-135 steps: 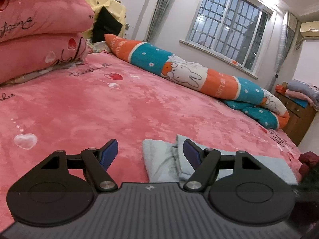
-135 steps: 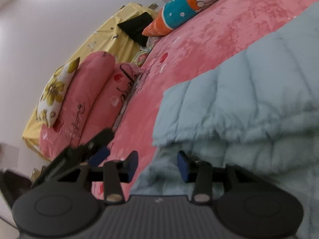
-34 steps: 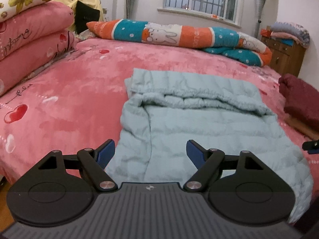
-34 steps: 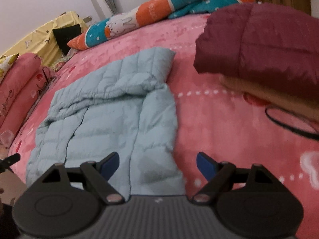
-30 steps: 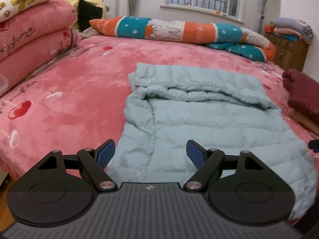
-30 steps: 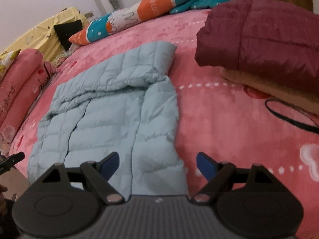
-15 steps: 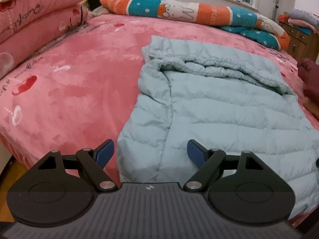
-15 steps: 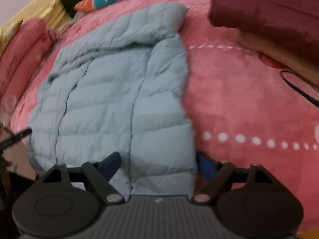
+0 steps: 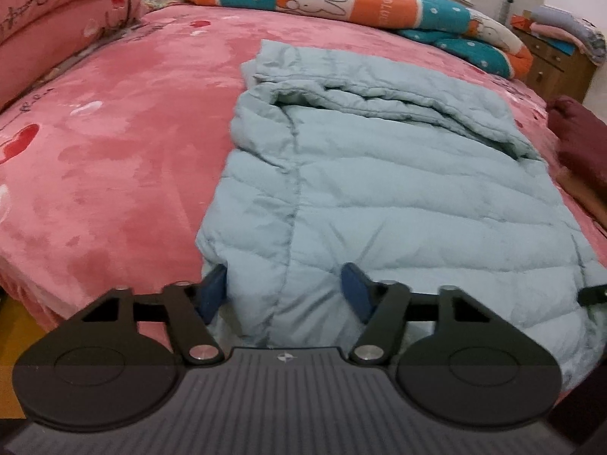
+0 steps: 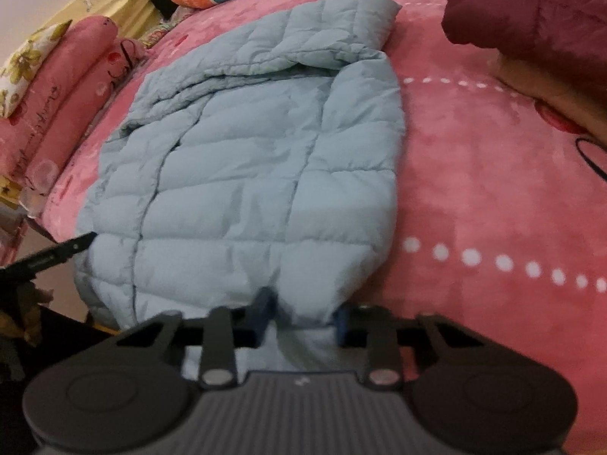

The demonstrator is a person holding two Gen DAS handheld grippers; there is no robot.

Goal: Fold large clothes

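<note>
Between the blue pads of the left gripper [image 9: 283,295] lies a pale blue quilted jacket [image 9: 379,197] on a pink bedspread [image 9: 114,144] with red and white hearts. Far ahead runs a bolster [image 9: 341,0] banded orange, teal and white, printed with rabbits. Ahead to the right gripper's [image 10: 301,316] right sits a maroon garment [image 10: 531,11]; to its left, pink pillows [image 10: 57,87] with dark script.

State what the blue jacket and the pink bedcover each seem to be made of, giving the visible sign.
Jacket: likely thin, matte synthetic shell over soft filling; stitched seams form puffy rows that crease softly.
Bedcover: likely plush fleece; its nap looks mottled, with printed hearts.
</note>
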